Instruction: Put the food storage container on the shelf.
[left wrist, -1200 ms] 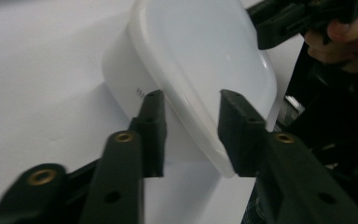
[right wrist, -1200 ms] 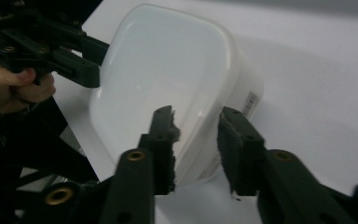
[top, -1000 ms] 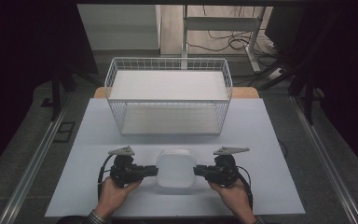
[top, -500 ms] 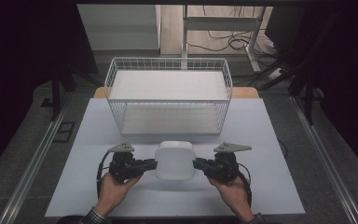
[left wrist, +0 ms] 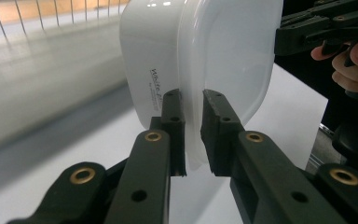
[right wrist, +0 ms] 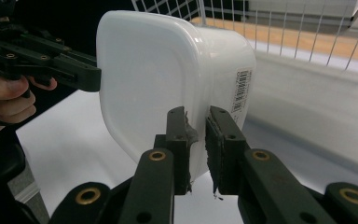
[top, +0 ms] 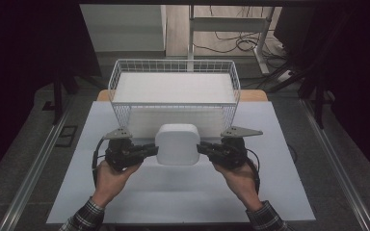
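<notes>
1. The left gripper (left wrist: 193, 135) is clenched on the rim of the tub (top: 177, 144), its jaws pinching the thin lip at the tub's left side.
2. The right gripper (right wrist: 196, 149) grasps the same lip on the opposite side; a torn bit of pad shows at its jaw.
3. The tub, a white plastic box with a lid, hangs between the two grippers above the table (top: 139, 192), just in front of the basket (top: 173, 91).
4. Risk: each hold is only a pinch on a narrow, smooth lip. If one hand rises faster than the other, the tub could tilt and slide out of a jaw.
5. Risk: pulling the hands apart could peel the lip free, or pop the lid.
6. Risk: the basket wall stands near; carried too low, the tub would catch the wire rim and twist from the grip.
</notes>
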`<state>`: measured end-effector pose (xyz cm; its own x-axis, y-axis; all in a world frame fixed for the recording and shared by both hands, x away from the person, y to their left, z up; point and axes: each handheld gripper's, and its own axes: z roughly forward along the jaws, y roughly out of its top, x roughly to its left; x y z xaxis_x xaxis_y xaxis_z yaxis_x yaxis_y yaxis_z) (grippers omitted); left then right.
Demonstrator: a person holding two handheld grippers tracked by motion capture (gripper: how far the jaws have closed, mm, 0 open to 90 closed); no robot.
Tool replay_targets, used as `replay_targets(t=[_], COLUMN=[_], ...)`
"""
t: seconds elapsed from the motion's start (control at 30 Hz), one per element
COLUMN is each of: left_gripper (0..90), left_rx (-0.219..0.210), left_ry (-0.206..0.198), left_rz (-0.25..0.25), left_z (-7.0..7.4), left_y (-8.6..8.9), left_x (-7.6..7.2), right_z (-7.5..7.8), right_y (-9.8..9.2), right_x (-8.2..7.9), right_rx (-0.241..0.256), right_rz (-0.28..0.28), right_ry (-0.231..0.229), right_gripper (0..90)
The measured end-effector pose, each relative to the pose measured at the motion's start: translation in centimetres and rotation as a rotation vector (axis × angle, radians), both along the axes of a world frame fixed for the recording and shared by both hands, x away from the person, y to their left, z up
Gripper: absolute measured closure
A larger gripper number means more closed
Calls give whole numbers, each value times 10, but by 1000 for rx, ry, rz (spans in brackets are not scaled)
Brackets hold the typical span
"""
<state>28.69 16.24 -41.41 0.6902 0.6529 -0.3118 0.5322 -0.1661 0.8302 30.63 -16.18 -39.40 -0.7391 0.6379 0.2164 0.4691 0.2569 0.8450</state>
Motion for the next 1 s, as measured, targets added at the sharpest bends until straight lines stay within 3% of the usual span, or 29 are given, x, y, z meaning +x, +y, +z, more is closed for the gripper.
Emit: replay_targets(t=[0.47, 0.8, 1.0], left_gripper=[802, 799, 797], left_rx=[1, -2, -6], left_ry=[-47, -91, -96], left_rz=[14, 38, 56], left_z=[34, 70, 84], left_y=[-2, 4, 9], left_x=[16, 30, 40], right_z=[31, 69, 84], right_y=[-1, 7, 13], right_x=[17, 32, 43], right_rx=[28, 39, 43], right_rz=[-9, -14, -20], right_ry=[-38, -89, -105], right_gripper=[786, 786, 785])
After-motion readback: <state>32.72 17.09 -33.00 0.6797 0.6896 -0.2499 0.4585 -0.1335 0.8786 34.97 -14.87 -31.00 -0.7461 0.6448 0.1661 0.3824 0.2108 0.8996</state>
